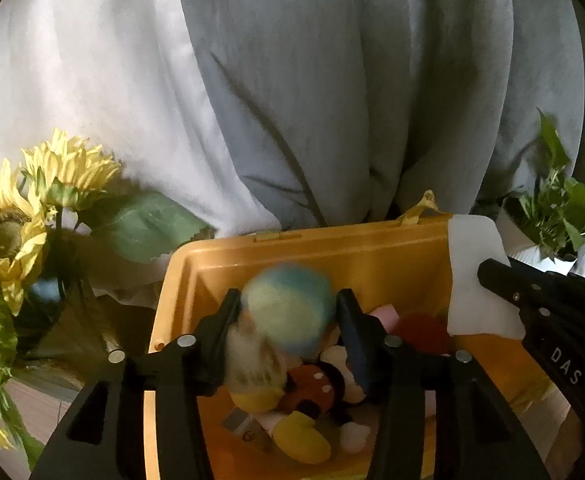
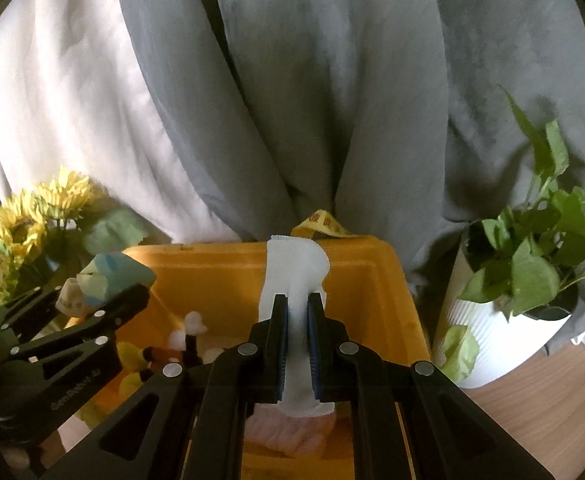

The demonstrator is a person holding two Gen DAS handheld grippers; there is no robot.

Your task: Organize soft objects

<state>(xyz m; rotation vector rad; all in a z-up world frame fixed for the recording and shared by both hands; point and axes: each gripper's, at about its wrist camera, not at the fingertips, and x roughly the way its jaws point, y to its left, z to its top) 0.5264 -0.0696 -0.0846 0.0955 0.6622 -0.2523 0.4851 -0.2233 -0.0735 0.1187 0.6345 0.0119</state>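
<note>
Two grippers hang over one yellow bin point(image 1: 372, 256); the left gripper point(image 1: 288, 312) has a blurred blue-green plush point(image 1: 288, 304) between its jaws, which stand partly spread, and whether the pads press on it I cannot tell; the right gripper point(image 2: 297, 344) is pressed together on one white cloth point(image 2: 294, 276), which stands up from the jaws over the bin; inside the bin lie several soft toys, among them one mouse plush point(image 1: 316, 392) with yellow shoes, one red piece point(image 1: 420, 328) and a pink one point(image 1: 384, 314), partly hidden by the fingers, so a full count is not possible; one sunflower bunch point(image 1: 20, 220) stands left of the bin, one potted plant point(image 2: 532, 264) in a white pot right of it; grey and white curtains point(image 1: 332, 80) fill the background; the plush's shape is lost to blur
</note>
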